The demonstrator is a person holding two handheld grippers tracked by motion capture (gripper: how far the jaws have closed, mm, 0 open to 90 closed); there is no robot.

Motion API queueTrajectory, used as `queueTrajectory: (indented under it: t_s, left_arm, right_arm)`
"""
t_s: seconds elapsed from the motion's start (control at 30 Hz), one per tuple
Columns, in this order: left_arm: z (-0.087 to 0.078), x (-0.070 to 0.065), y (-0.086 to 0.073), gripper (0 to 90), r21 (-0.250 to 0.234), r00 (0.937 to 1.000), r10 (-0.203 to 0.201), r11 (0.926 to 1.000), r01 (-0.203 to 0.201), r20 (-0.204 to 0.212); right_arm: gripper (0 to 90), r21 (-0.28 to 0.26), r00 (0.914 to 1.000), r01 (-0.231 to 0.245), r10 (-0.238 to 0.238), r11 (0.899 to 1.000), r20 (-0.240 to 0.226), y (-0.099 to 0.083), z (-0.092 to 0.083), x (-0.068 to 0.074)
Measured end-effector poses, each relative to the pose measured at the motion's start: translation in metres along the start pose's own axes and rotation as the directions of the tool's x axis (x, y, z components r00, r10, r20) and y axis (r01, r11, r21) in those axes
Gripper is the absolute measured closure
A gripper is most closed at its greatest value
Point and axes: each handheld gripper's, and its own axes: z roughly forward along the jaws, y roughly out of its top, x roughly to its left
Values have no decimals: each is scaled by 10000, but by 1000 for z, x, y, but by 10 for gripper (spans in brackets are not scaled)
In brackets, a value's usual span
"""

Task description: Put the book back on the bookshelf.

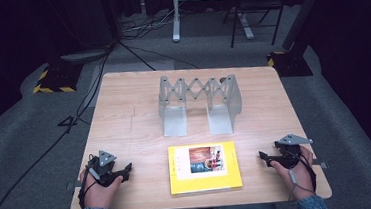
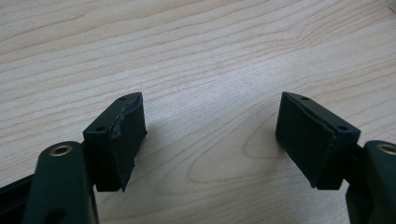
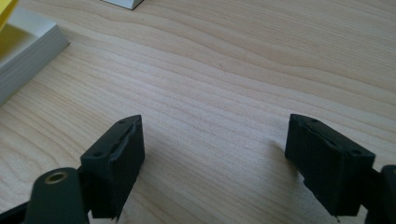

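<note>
Both my left gripper (image 1: pixel 126 170) and right gripper (image 1: pixel 263 157) rest jaws apart, empty, flanking the book (image 1: pixel 204 167); rack (image 1: pixel 199 103) beyond holds nothing.

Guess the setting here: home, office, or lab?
Likely a lab or recording studio. Black curtains ring a lone wooden table, cables trail over the grey carpet, and hazard-striped stand bases sit beside it. The left gripper and right gripper rest open.
</note>
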Motion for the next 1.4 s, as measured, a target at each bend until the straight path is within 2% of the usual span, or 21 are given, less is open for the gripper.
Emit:
queueTrajectory:
  t_s: [0.37, 0.47, 0.63, 0.7, 0.73, 0.9, 1.07, 1.13, 1.23, 1.33, 1.4]
  left_arm:
    - [0, 0, 1, 250, -9, 9999, -8, 10000, 8, 145]
    - [-2, -1, 3, 277, 182, 9995, -100, 9998, 94, 309]
    - [-9, -5, 10, 285, 8, 9989, -241, 9997, 241, 411]
    - [-11, -6, 14, 290, -95, 9987, -182, 9998, 187, 469]
    - [-12, -8, 15, 293, -128, 9982, -274, 9995, 282, 533]
    - [-18, -17, 22, 298, -262, 9959, -205, 9994, 228, 883]
    - [-24, -33, 32, 298, -416, 9869, 135, 9991, -69, 1610]
    - [-26, -41, 36, 298, -508, 9812, 248, 9986, -153, 1916]
    - [-25, -52, 43, 299, -563, 9729, 450, 9979, -330, 2267]
    - [-20, -64, 49, 299, -567, 9611, 739, 9965, -609, 2663]
    - [-14, -71, 51, 299, -475, 9557, 814, 9964, -708, 2830]
  right_arm:
    - [206, 9, 10000, -2, 2, 10000, -32, 0, 0, 0]
    - [212, -7, 10000, -9, 9, 10000, -19, 0, 0, 0]
    - [217, -8, 10000, 0, 0, 10000, -29, 0, -1, 0]
    - [217, -5, 10000, 11, -11, 10000, -41, 0, -1, 0]
    - [217, -13, 10000, 9, -9, 10000, -34, 0, -1, 0]
    - [223, -4, 10000, 27, -27, 10000, -55, 0, -1, 0]
    - [261, -59, 9996, 163, -165, 9998, -224, -1, -2, 1]
    - [303, -71, 9993, 227, -229, 9997, -305, -1, -3, 2]
    - [303, -25, 9986, 332, -333, 9994, -404, 1, -5, 8]
    - [300, -32, 9972, 381, -382, 9993, -642, 4, -8, 15]
    - [296, -23, 9951, 289, -290, 9996, -946, 6, -11, 21]
